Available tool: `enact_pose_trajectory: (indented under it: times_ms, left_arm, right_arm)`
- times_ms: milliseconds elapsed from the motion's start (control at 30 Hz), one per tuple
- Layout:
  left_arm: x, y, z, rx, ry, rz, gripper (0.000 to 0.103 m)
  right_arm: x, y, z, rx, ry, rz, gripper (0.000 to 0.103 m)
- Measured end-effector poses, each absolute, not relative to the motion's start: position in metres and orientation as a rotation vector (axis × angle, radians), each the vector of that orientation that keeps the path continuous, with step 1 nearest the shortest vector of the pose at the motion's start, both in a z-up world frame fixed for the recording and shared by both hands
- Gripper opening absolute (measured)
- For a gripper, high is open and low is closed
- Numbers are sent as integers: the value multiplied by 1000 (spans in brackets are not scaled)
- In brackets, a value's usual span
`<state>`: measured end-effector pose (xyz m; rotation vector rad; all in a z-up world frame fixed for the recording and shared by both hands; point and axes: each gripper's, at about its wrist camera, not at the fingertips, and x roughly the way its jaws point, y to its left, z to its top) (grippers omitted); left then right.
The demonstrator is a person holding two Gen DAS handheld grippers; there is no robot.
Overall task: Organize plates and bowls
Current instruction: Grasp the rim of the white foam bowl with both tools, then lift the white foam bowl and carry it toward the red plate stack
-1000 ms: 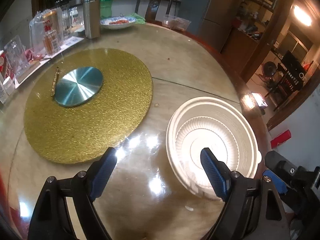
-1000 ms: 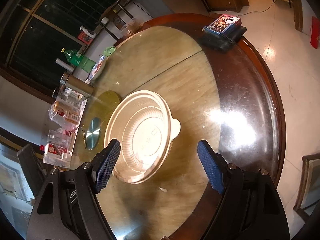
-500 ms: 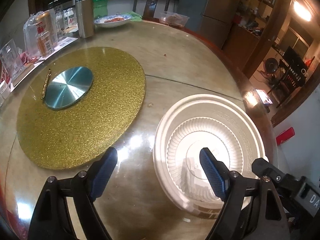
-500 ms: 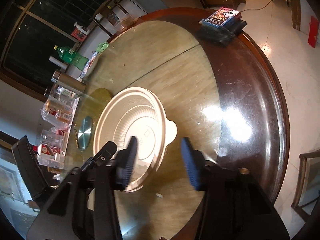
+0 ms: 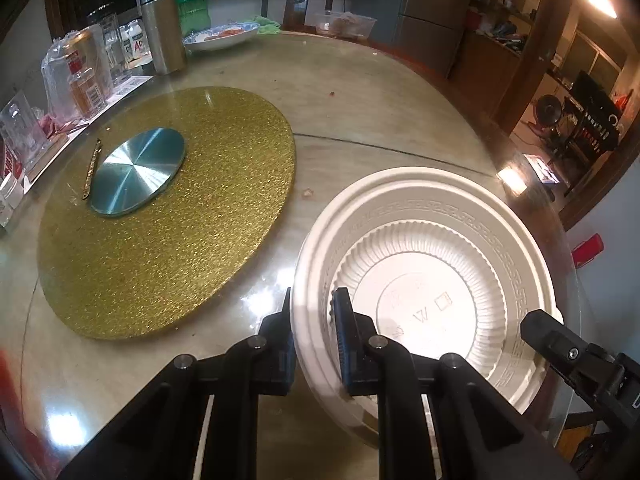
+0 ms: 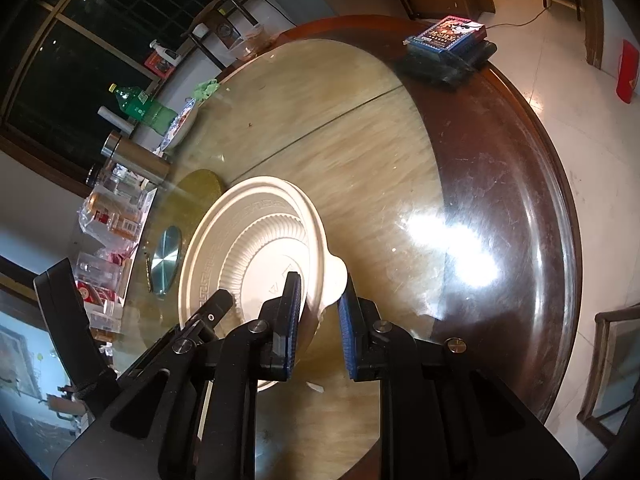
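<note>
A white plastic bowl [image 5: 428, 280] with a ribbed inside sits on the round glass-topped table [image 5: 360, 112]. My left gripper [image 5: 312, 320] is shut on the bowl's near-left rim, one finger inside and one outside. In the right wrist view the same bowl [image 6: 248, 252] shows, and my right gripper [image 6: 320, 312] is shut on its rim near the small tab. The right gripper's black body [image 5: 576, 356] shows at the bowl's right edge in the left wrist view.
A gold glitter mat [image 5: 168, 208] with a round metal disc [image 5: 138, 170] lies left of the bowl. Jars, glasses, a steel flask [image 5: 162, 26] and a plate of food [image 5: 222, 36] stand at the far left. A stack of boxes [image 6: 448, 48] sits on the table's far rim.
Both grippers moved in and closed on opposite sides of the bowl's rim; a second ago both were open and short of it.
</note>
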<state>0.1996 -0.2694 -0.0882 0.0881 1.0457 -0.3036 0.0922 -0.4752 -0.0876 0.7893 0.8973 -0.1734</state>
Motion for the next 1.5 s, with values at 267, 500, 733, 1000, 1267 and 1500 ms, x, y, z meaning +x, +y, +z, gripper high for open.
enact_pose_trajectory:
  times_ms: [267,500,733,1000,1267,1500]
  left_arm:
    - [189,-258,-81,97,1013,-291,15]
    - [182,-242,-75,87,999,-273,16]
    - [174,-223,-71,72,988,-251,16]
    - [165,-203,-70,65,982,-227,16]
    - [154,-177,-70,46,976,-193,16]
    - [142,-148,-62,32,951,-154,17]
  right_arm:
    - [87,-463,-81,780,879,-147,17]
    - [84,-447,-75,764,869,-118,17]
    - [79,-427,-70,745,865,-92,17]
    - [76,-406,-69,730,874,-63,17]
    - [72,-380,-69,703,885,-16,17]
    - [70,-353,-61,676,884,43,17]
